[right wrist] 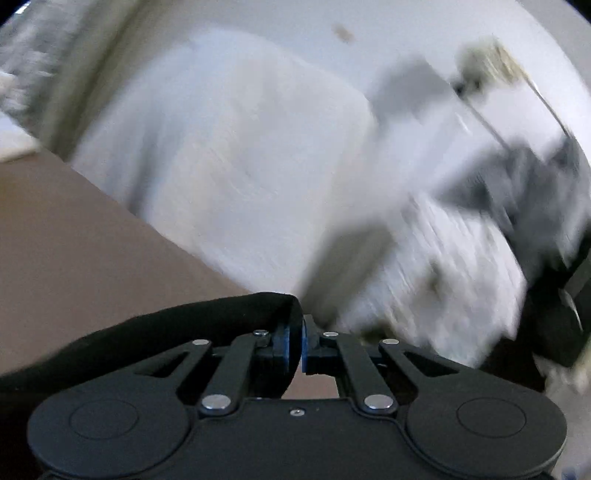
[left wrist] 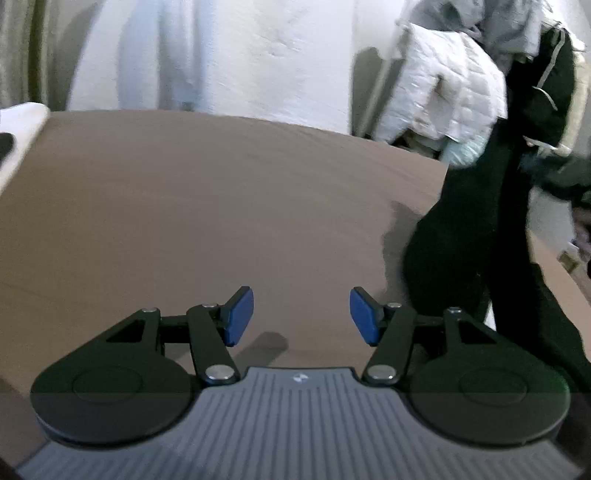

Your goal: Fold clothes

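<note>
A black garment (left wrist: 480, 229) hangs lifted at the right of the left wrist view, its lower end trailing over the brown bed sheet (left wrist: 207, 206). My left gripper (left wrist: 302, 317) stands open low over the sheet, nothing between its blue pads, the garment off to its right. In the blurred right wrist view my right gripper (right wrist: 298, 345) is shut on an edge of the black garment (right wrist: 147, 332), which drapes away to the left over the gripper's body.
A heap of clothes sits beyond the bed's right edge, among them a white quilted jacket (left wrist: 443, 92) and grey pieces (left wrist: 509, 26). A white pillow (left wrist: 236, 55) leans at the far side. White bedding (left wrist: 18, 122) lies at the left edge.
</note>
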`<state>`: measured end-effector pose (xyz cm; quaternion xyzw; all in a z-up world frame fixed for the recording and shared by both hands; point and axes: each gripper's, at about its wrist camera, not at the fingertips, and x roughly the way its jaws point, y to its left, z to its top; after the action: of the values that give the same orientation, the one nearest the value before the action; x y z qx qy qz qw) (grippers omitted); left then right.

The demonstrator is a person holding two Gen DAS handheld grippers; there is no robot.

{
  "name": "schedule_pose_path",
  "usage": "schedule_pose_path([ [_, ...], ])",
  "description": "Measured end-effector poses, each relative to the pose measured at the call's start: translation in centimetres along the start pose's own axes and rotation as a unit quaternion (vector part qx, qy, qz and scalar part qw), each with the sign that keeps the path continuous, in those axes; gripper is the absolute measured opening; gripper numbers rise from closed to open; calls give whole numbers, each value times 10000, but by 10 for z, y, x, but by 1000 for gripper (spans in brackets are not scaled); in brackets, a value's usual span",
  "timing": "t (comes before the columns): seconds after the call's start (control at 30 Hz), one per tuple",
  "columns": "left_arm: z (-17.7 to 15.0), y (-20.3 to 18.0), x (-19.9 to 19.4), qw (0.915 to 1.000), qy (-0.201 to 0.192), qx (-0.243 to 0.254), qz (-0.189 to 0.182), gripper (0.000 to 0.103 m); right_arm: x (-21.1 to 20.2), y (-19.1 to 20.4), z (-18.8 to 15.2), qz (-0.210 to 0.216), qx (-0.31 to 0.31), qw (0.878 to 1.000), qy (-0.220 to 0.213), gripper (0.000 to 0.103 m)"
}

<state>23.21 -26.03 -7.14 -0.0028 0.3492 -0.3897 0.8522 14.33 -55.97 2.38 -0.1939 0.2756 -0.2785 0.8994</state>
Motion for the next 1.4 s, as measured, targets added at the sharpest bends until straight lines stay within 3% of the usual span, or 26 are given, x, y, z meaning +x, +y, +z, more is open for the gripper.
schedule_pose_path([
  [0.07, -5, -11, 3, 9997, 55, 140, -178, 58, 20, -21, -28, 89, 140, 9959, 887, 25],
  [0.1, -7, -17, 2, 9994, 71, 213, -274, 58, 31, -26, -40, 119, 158, 9910, 1327, 42],
  [0.13, -9, -22, 2, 9989, 76, 275, -369, 59, 38, -27, -49, 110, 124, 9862, 1645, 43],
  [0.2, -13, -29, 0, 9978, 78, 380, -538, 61, 35, -23, -62, 58, 95, 9829, 1840, 47],
  [0.3, -18, -38, 4, 9964, 219, 505, -641, 65, 11, -11, -62, -54, 317, 9851, 1687, 49],
  [0.43, -23, -39, 17, 9980, 535, 162, -287, 75, -34, 15, -41, 441, 528, 9918, 1077, 51],
  [0.5, -26, -37, 15, 9974, 544, -39, -460, 75, -59, 26, -32, 987, 514, 9916, 652, 57],
  [0.63, -32, -41, 7, 9947, 536, -85, -871, 75, -78, 51, -25, 2274, 221, 9723, 493, 60],
  [0.73, -37, -52, 5, 9917, 633, 136, -1114, 75, -75, 76, -22, 2879, -82, 9564, 483, 66],
  [0.83, -44, -58, 18, 9914, 933, 268, -879, 73, -50, 106, -23, 3223, -589, 9430, 588, 68],
  [0.87, -46, -60, 23, 9909, 1034, 311, -798, 68, -40, 118, -24, 3317, -818, 9368, 749, 68],
  [0.9, -49, -60, 25, 9918, 1051, 354, -628, 55, -30, 128, -26, 3404, -1012, 9304, 905, 67],
  [0.97, -52, -59, 24, 9931, 982, 486, -421, 42, -16, 133, -27, 3588, -1102, 9213, 1019, 45],
  [1.0, -52, -59, 22, 9934, 945, 516, -405, 38, -11, 130, -26, 3650, -1002, 9199, 1028, 2],
  [1.07, -50, -56, 18, 9936, 934, 456, -436, 37, -9, 107, -18, 3629, -404, 9262, 943, 0],
  [1.13, -50, -54, 17, 9939, 938, 410, -419, 35, -13, 78, -12, 3248, 7, 9441, 572, 0],
  [1.27, -47, -52, 17, 9942, 971, 288, -369, 39, -18, 20, -12, 1752, 505, 9830, 204, 0],
  [1.4, -46, -50, 13, 9969, 779, 140, -32, 55, -19, -37, -28, 176, 853, 9958, 265, 0],
])
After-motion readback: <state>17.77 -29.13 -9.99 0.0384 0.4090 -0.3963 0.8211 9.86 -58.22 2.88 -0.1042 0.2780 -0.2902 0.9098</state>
